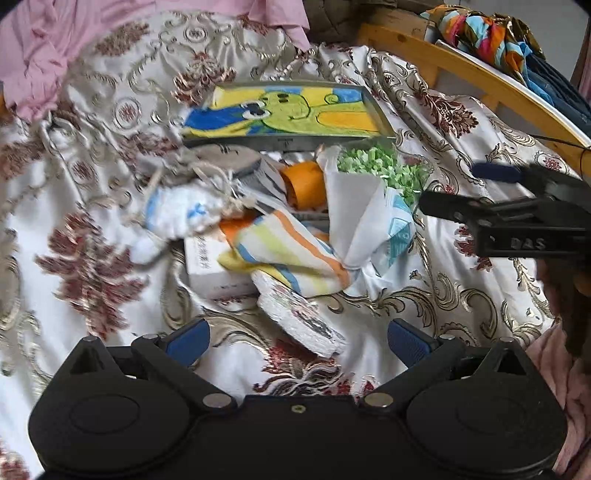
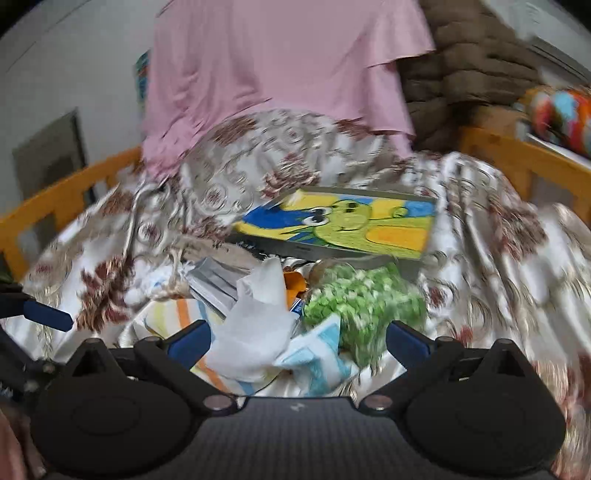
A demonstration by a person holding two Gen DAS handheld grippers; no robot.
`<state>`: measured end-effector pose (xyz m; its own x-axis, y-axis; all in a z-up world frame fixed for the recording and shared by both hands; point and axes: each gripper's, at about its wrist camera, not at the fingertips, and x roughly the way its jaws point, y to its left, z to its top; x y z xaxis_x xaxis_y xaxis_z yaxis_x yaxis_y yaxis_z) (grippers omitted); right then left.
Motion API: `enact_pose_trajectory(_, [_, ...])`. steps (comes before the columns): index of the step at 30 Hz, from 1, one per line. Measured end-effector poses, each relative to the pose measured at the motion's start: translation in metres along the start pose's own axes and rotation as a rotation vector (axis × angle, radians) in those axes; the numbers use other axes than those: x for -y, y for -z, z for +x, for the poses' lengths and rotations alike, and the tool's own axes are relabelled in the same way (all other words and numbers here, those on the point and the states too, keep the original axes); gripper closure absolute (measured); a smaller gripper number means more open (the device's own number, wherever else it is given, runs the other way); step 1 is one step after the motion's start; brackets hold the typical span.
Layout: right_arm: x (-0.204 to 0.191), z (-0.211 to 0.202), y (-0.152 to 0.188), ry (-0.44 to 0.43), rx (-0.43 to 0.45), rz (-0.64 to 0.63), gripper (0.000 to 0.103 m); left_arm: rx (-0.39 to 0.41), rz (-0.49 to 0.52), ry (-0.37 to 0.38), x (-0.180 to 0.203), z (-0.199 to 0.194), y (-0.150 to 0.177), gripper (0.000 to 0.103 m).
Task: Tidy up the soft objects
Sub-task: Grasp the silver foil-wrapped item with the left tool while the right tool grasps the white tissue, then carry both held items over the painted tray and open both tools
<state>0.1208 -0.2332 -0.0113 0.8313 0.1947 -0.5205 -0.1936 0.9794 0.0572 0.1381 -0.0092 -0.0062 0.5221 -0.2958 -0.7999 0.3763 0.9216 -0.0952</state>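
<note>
A heap of soft things lies on the patterned bedspread (image 1: 92, 229): a striped cloth (image 1: 284, 254), a white plastic bag of green bits (image 1: 373, 192), a white and blue fluffy sock (image 1: 181, 214) and a knitted grey piece (image 1: 221, 158). My left gripper (image 1: 298, 341) stands open just before the heap, over a white textured pad (image 1: 303, 317). My right gripper (image 2: 298, 341) is open too, its fingers on either side of the white bag (image 2: 255, 332) and the green bits (image 2: 362, 306). It shows from the side in the left wrist view (image 1: 517, 206).
A tin with a cartoon cloth (image 1: 291, 110) lies behind the heap. A white box (image 1: 214, 266) and an orange item (image 1: 306, 181) sit among the cloths. A pink garment (image 2: 277, 74) hangs behind. Wooden bed rails (image 1: 472, 77) bound the bed; colourful fabric (image 1: 484, 33) lies beyond.
</note>
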Motion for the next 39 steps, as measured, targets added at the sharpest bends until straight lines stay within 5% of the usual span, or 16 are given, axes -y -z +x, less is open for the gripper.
enact_pose_trajectory(3, [0.002, 0.019, -0.009, -0.019, 0.002, -0.105, 0.000, -0.019, -0.061, 0.038, -0.009, 0.012, -0.003, 0.005])
enact_pose_trajectory(10, [-0.002, 0.049, -0.003, -0.162, -0.018, -0.136, 0.002, -0.051, -0.161, 0.135, -0.026, 0.033, -0.010, 0.013])
enact_pose_trajectory(24, [-0.013, 0.079, 0.005, -0.206, -0.041, -0.156, 0.023, -0.115, -0.298, 0.187, -0.040, 0.058, -0.009, 0.074])
enact_pose_trajectory(33, [-0.015, 0.084, 0.007, -0.197, -0.049, -0.154, 0.083, -0.052, -0.341, 0.221, -0.041, 0.041, -0.007, 0.089])
enact_pose_trajectory(39, [-0.012, 0.063, 0.002, -0.180, 0.048, -0.146, 0.091, 0.032, -0.335, 0.234, -0.038, 0.010, 0.000, 0.089])
